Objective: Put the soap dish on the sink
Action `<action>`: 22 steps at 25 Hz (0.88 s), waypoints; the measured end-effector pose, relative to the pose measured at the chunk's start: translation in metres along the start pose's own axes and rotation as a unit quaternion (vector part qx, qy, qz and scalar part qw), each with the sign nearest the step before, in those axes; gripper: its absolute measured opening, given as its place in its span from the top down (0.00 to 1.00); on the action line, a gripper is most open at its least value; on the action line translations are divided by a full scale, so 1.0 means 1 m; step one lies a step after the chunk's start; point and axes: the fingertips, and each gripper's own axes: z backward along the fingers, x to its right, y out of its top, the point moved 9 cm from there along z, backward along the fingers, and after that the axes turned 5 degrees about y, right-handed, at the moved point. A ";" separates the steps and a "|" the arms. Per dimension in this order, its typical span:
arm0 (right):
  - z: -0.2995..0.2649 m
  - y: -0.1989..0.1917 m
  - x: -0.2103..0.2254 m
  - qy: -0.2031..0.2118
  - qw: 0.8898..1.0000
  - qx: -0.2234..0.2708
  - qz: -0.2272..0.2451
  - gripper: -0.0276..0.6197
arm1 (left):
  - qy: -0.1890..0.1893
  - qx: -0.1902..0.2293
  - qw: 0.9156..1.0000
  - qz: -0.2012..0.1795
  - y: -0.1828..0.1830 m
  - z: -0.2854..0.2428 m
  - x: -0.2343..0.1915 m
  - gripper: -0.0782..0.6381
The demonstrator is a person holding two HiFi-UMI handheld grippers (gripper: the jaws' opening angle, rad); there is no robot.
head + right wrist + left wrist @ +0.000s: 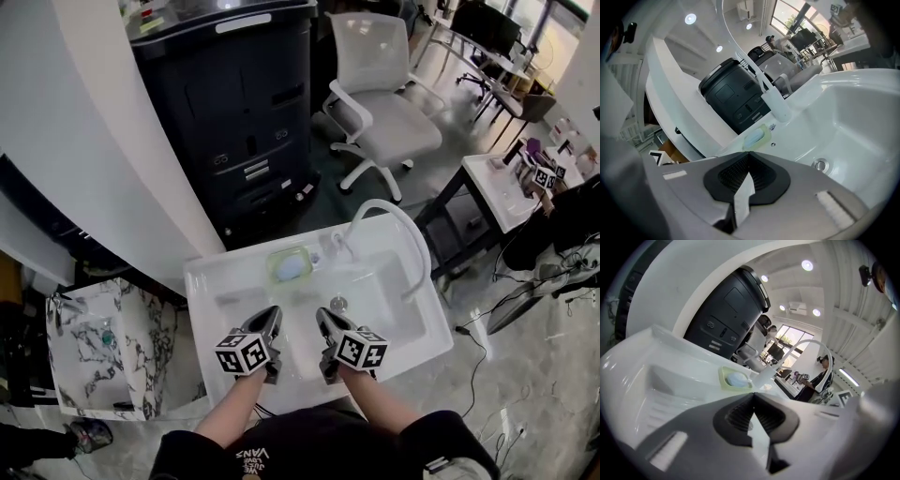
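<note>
Soap dish (290,266) sits on the sink (412,323) rim, just ahead of left tool (271,316); right tool (323,318) slightly farther; both clenched, empty.

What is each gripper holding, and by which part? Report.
Nothing is held. The left gripper and right gripper are both shut and empty; the soap dish sits on the sink, apart from both.

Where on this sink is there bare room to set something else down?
The flat ledge left of the basin, between the sink rim and the soap dish, is bare. The basin floor around the drain is bare too. The back rim is crowded: soap dish, then faucet beside it.
</note>
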 end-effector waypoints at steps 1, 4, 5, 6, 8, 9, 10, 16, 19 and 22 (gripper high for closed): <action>0.003 -0.003 -0.002 -0.003 1.000 0.004 0.001 0.95 | -0.004 0.000 1.000 0.002 0.000 0.005 0.000 0.82; 0.013 -0.012 -0.009 -0.011 1.000 0.015 0.001 0.95 | -0.011 -0.004 1.000 -0.005 -0.003 0.018 -0.002 0.82; 0.017 -0.015 -0.012 -0.013 1.000 0.019 0.001 0.95 | -0.015 -0.006 1.000 -0.009 -0.004 0.022 -0.002 0.82; 0.020 -0.018 -0.014 -0.015 1.000 0.023 0.001 0.95 | -0.019 -0.008 1.000 -0.014 -0.005 0.027 -0.001 0.82; 0.027 -0.024 -0.019 -0.020 0.999 0.031 0.000 0.95 | -0.029 -0.013 0.999 -0.028 -0.007 0.034 0.001 0.82; 0.030 -0.027 -0.020 -0.023 0.999 0.034 -0.001 0.95 | -0.033 -0.016 0.999 -0.036 -0.008 0.037 0.002 0.82; 0.033 -0.030 -0.022 -0.026 0.999 0.038 -0.002 0.95 | -0.037 -0.019 0.998 -0.042 -0.009 0.040 0.002 0.82; 0.046 -0.045 -0.034 -0.040 0.998 0.056 -0.007 0.95 | -0.054 -0.026 0.996 -0.062 -0.015 0.058 0.001 0.82; 0.051 -0.053 -0.039 -0.045 0.997 0.059 -0.006 0.95 | -0.063 -0.029 0.996 -0.064 -0.019 0.067 0.000 0.82; 0.055 -0.060 -0.045 -0.047 0.997 0.062 -0.005 0.95 | -0.069 -0.033 0.995 -0.070 -0.023 0.075 0.000 0.82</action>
